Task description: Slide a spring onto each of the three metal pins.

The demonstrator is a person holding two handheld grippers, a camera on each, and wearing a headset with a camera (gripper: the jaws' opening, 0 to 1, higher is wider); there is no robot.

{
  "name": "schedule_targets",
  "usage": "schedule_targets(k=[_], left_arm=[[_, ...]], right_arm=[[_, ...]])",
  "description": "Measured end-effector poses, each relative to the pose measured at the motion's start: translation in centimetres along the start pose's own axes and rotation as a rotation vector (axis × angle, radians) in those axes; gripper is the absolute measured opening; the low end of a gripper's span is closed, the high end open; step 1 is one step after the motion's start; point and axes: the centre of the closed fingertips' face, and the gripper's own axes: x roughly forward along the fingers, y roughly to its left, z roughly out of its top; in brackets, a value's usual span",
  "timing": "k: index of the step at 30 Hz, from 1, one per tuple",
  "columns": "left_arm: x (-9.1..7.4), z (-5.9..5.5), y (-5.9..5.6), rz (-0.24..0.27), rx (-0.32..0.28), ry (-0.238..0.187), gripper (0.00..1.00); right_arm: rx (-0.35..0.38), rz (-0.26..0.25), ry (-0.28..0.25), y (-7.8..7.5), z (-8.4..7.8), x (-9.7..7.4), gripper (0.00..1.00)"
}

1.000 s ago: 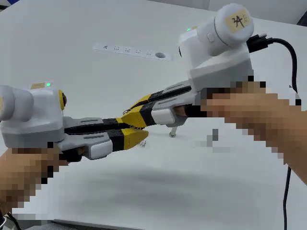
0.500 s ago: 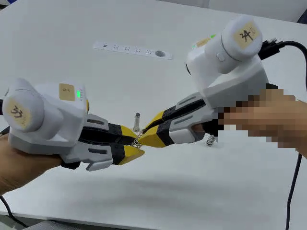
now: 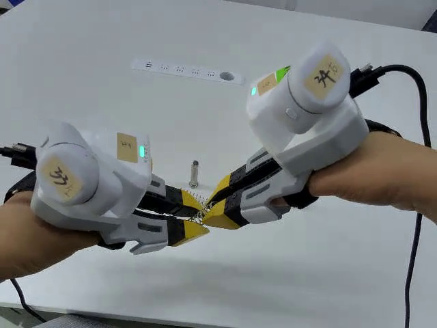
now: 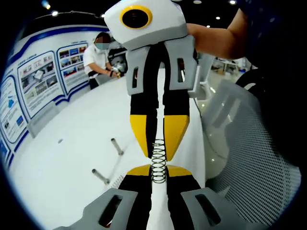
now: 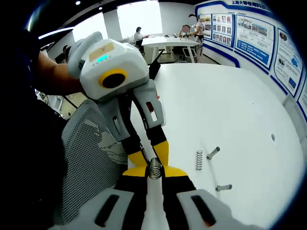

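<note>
My two claws meet nose to nose over the counter (image 3: 102, 41), with one spring (image 4: 158, 163) held between them. My left claw (image 4: 158, 173) is pressed almost together, its yellow tips pinching the near end of the spring. My right claw (image 4: 158, 143) comes in from 12 o'clock in the left gripper view. Its jaws are just as narrow and they nip the far end. The coils between the two sets of tips run straight and are spaced apart.

In the right gripper view I look at the spring end-on, seated in my right tips, and the left claw meets it from 11 o'clock.

In the head view an upright pin (image 3: 194, 174) stands on the counter at 12 o'clock from the tips, near them but apart. A power strip (image 3: 188, 71) lies well beyond it, also toward 12 o'clock.

In the right gripper view a pin (image 5: 213, 153) sits at 3 o'clock from my tips. A loose spring (image 5: 199, 159) lies just beside it at its 9 o'clock, not on it. A second pin (image 5: 223, 187) is at 5 o'clock from the first and is bare.
</note>
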Motion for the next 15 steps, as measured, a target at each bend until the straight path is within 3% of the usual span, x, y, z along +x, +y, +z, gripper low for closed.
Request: schedule_targets(k=[15], left_arm=[[0.35, -0.31, -0.06, -0.013, -0.034, -0.026, 0.12]], right_arm=[[-0.021, 0.012, 0.051, 0.10, -0.43, -0.01, 0.11]])
